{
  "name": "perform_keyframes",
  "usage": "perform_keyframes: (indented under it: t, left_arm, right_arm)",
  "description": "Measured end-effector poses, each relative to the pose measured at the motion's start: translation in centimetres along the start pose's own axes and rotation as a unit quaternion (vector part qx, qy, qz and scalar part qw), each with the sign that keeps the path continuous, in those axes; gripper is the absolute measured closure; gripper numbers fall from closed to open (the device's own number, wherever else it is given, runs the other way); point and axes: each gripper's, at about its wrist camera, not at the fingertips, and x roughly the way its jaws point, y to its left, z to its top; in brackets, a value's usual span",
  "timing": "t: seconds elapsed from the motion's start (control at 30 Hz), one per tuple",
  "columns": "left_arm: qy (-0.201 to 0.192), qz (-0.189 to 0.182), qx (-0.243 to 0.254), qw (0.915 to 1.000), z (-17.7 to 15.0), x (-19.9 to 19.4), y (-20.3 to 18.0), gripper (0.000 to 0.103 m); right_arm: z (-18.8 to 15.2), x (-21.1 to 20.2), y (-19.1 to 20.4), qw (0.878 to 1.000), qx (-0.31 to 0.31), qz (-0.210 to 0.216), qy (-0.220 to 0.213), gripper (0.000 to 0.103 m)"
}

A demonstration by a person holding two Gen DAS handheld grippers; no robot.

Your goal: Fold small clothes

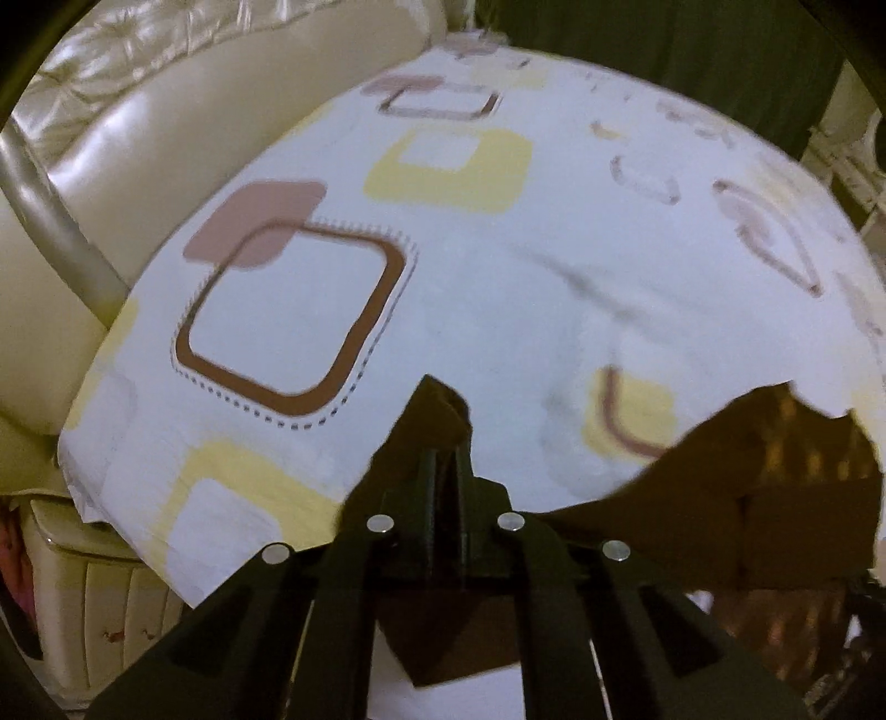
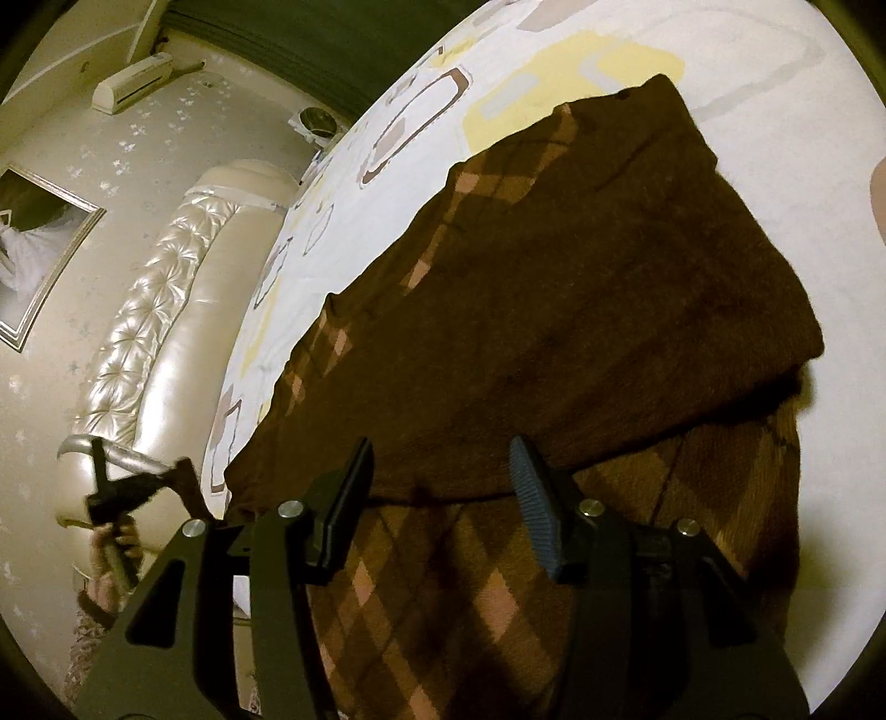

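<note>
A dark brown sweater (image 2: pixel 581 288) with a tan and pink diamond pattern lies folded over itself on the bed. In the left wrist view my left gripper (image 1: pixel 443 426) is shut on a corner of the brown sweater (image 1: pixel 775 487), which hangs lifted from the sheet and trails to the right. The right wrist view shows that same left gripper (image 2: pixel 166 471) at the far left, with a hand (image 2: pixel 111 548) on its handle. My right gripper (image 2: pixel 443 487) hovers over the sweater's near folded edge, its jaws apart and nothing pinched between its ribbed pads (image 2: pixel 534 498).
The bed sheet (image 1: pixel 498 277) is white with yellow and brown squares. A cream tufted headboard (image 2: pixel 166 310) curves along the bed's left side. A framed picture (image 2: pixel 33 238) and an air conditioner (image 2: pixel 133 80) hang on the wall. Dark curtains (image 1: pixel 692 50) stand behind the bed.
</note>
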Motion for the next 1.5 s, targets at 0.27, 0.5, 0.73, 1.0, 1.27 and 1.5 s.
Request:
perform_keyframes:
  t: [0.27,0.5,0.73,1.0,1.27,1.5]
  left_arm:
    - [-0.077,-0.080,0.061,0.9919,0.0,-10.7,-10.4,0.101]
    - [-0.106,-0.148,0.136,0.9738,-1.1,-14.8,-22.3,0.101]
    - [-0.067,-0.182,0.194,0.9616,-4.6,-11.0,-34.6,0.101]
    - [-0.004,-0.175,0.237,0.9557,-10.7,-3.8,-43.7,0.101]
    - [0.013,-0.170,0.253,0.9525,-14.3,-0.3,-46.3,0.101]
    - [-0.011,-0.211,0.218,0.9528,-14.4,-2.3,-42.9,0.086]
  right_arm:
    - [-0.6,-2.0,0.3,1.000,-0.002,0.002,-0.004,0.047]
    - [-1.5,-4.4,-0.7,1.000,0.007,0.003,-0.010,0.047]
    - [-1.5,-6.0,-2.3,0.999,0.027,0.010,-0.020,0.047]
    - [-1.2,-6.3,-3.7,0.998,0.047,0.017,-0.026,0.047]
    - [-0.8,-6.4,-4.1,0.998,0.055,0.023,-0.031,0.047]
    - [-0.7,-6.6,-3.9,0.998,0.056,0.026,-0.032,0.047]
